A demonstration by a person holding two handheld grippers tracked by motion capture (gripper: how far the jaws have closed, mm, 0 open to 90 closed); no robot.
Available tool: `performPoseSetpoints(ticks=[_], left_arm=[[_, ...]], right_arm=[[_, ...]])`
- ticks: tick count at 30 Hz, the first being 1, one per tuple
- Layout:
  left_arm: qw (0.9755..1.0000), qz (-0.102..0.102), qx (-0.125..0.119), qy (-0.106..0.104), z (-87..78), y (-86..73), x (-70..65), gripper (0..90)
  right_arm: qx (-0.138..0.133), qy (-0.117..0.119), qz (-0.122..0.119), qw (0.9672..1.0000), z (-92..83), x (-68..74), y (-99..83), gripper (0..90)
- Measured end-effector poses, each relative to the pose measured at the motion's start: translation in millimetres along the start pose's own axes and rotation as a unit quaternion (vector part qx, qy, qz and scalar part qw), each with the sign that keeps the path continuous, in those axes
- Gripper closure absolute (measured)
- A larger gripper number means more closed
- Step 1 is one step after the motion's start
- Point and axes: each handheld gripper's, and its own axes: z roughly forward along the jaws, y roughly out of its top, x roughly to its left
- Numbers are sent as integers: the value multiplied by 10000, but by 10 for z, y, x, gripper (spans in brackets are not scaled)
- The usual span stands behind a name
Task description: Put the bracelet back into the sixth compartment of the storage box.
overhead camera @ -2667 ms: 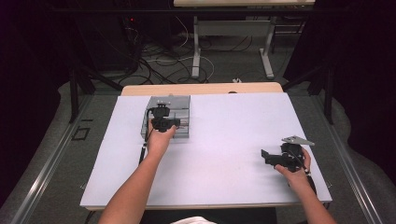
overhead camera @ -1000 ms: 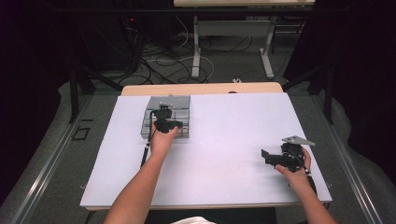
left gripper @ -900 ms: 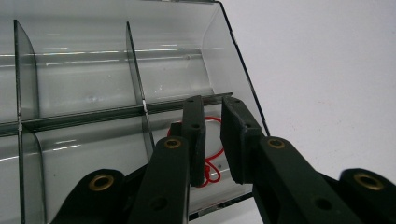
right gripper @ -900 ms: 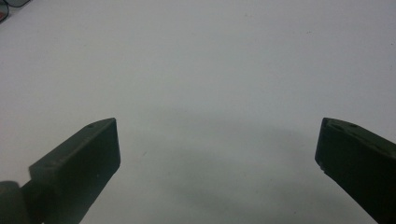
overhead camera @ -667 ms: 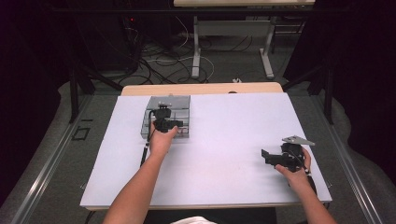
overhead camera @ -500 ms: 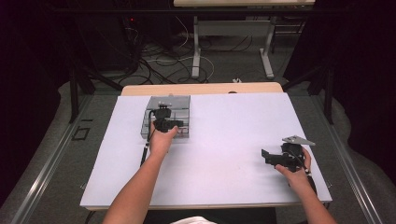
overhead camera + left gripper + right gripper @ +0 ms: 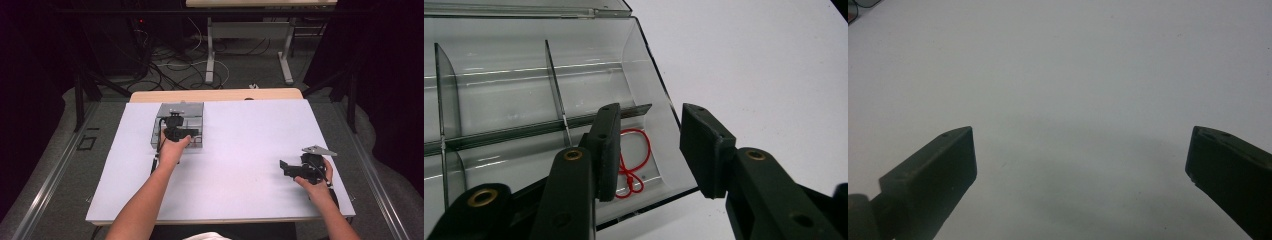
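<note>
A clear plastic compartment box [image 7: 161,131] lies open at the table's far left. My left gripper [image 7: 176,125] hovers over its near right corner. In the left gripper view its jaws [image 7: 651,112] stand apart and have just been opening, with nothing pressed between the pads. Below them a red cord loop [image 7: 636,150] lies on the floor of the box's corner compartment [image 7: 644,75], partly hidden behind the left jaw. My right gripper [image 7: 286,169] rests near the table's right edge, its jaws [image 7: 1080,132] spread wide over bare white surface.
A white sheet [image 7: 240,150] covers the table, with a wooden strip [image 7: 215,95] showing at the far edge. Thin dividers [image 7: 555,80] split the box into several compartments. Cables and table legs [image 7: 210,50] lie on the floor beyond.
Since the oldest frame my left gripper has shifted slightly over the box. The right hand has stayed where it was.
</note>
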Motion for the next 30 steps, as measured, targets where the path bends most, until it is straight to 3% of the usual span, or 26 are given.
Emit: performPoseSetpoints(ticks=[12,16,30], left_arm=[[9996,210,-190,37,-79,-9,-71,520],[9996,194,-183,-27,-105,-17,-105,488],[9979,562,-253,-211,-231,-57,-220,396]], right_arm=[[1,4,19,10000,0,-1,-1,0],[1,2,15,10000,1,-1,-2,0],[1,4,21,10000,0,-2,-2,0]])
